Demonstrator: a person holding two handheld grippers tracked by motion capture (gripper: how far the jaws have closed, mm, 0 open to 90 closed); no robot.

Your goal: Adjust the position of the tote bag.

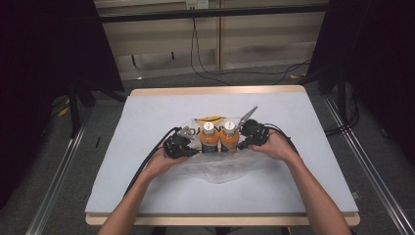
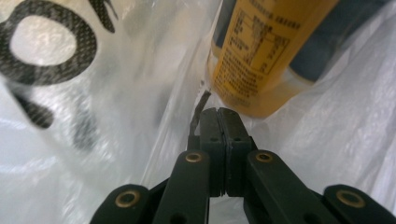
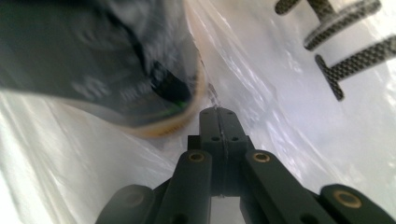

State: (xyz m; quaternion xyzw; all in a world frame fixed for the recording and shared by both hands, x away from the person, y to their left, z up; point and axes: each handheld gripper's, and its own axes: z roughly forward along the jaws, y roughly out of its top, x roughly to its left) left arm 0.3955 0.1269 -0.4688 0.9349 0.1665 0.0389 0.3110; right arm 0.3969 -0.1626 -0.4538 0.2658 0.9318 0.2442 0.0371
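Two orange drink bottles with white caps, the left bottle (image 1: 209,138) and the right bottle (image 1: 229,138), stand side by side inside a clear plastic bag (image 1: 220,169) at the table's middle. My left gripper (image 1: 192,148) sits at the bag's left side and my right gripper (image 1: 241,143) at its right side. In the left gripper view my left gripper (image 2: 218,112) is shut, pinching bag film (image 2: 140,93) just below a yellow-labelled bottle (image 2: 261,51). In the right gripper view my right gripper (image 3: 218,112) is likewise shut on bag film (image 3: 261,84), beside a blurred dark-labelled bottle (image 3: 116,79).
The bag lies on a pale blue table top (image 1: 147,112) with a wooden rim. Black lettering is printed on the bag. Dark curtains hang left and right, and cables (image 1: 215,73) run across the floor behind the table.
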